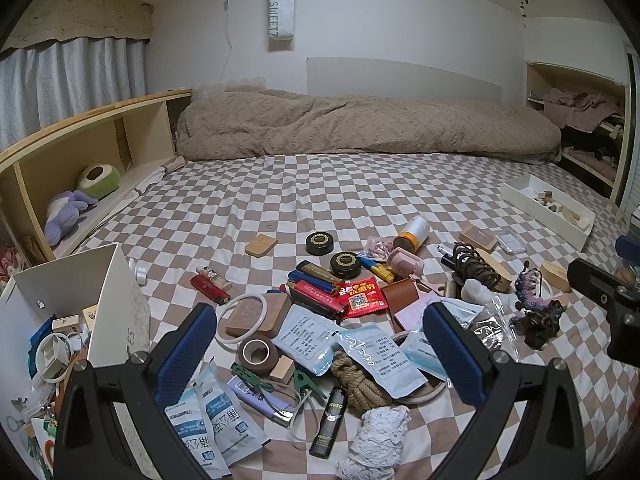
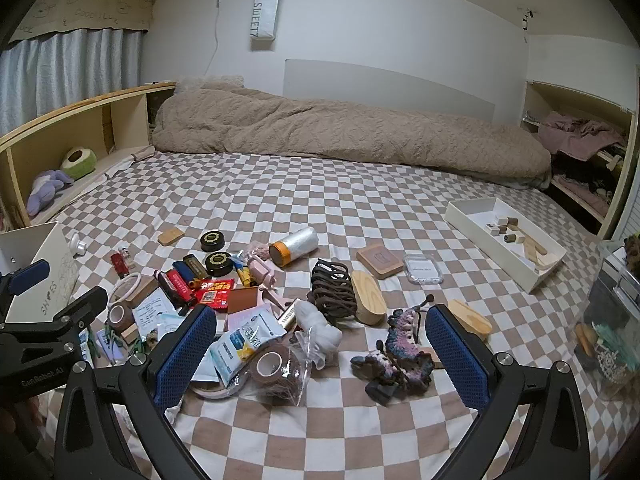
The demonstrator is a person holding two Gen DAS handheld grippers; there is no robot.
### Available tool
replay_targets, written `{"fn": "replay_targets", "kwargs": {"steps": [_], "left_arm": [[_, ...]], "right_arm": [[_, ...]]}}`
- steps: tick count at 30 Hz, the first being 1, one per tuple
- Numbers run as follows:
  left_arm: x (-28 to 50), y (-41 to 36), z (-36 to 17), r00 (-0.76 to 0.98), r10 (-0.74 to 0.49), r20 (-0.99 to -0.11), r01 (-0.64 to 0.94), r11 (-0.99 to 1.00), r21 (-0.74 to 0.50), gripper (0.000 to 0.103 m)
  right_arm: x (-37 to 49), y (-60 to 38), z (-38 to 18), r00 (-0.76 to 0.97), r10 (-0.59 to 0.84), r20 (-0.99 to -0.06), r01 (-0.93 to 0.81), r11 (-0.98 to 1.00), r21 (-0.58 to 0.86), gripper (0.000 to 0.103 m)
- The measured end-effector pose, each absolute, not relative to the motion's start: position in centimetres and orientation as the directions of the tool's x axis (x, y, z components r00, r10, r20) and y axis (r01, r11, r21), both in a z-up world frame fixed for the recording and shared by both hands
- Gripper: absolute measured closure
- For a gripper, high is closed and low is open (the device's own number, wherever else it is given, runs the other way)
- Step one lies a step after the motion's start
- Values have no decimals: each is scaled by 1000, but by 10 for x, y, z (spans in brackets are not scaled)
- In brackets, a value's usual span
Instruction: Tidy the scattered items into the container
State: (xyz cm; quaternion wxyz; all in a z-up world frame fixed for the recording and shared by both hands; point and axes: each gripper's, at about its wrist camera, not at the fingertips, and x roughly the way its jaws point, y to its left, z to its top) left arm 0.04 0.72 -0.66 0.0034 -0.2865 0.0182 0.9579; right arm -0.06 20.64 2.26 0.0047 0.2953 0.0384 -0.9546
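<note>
1. The white box [image 1: 116,304] at the left is cut off by the left claw's frame; its contents are a jumble, hard to name.
2. Left claw [image 1: 320,332] gapes wide, empty, hovering over packets and a tape roll [image 1: 258,354].
3. Right claw [image 2: 320,344] likewise wide, holding nothing, above a crocheted piece [image 2: 400,356].
4. Scattered items lie mid-bed [image 2: 360,200]; the black lighter [image 1: 330,422] points away, slightly right.
</note>
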Motion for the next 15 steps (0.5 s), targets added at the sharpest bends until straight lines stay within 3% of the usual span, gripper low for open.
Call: {"fn": "replay_targets", "kwargs": {"steps": [15], "left_arm": [[0,5,-5,-838,-7,-546,-7,-1000,25,0]], "right_arm": [[1,212,26,-836,19,-549,19,-998,-64,0]]}}
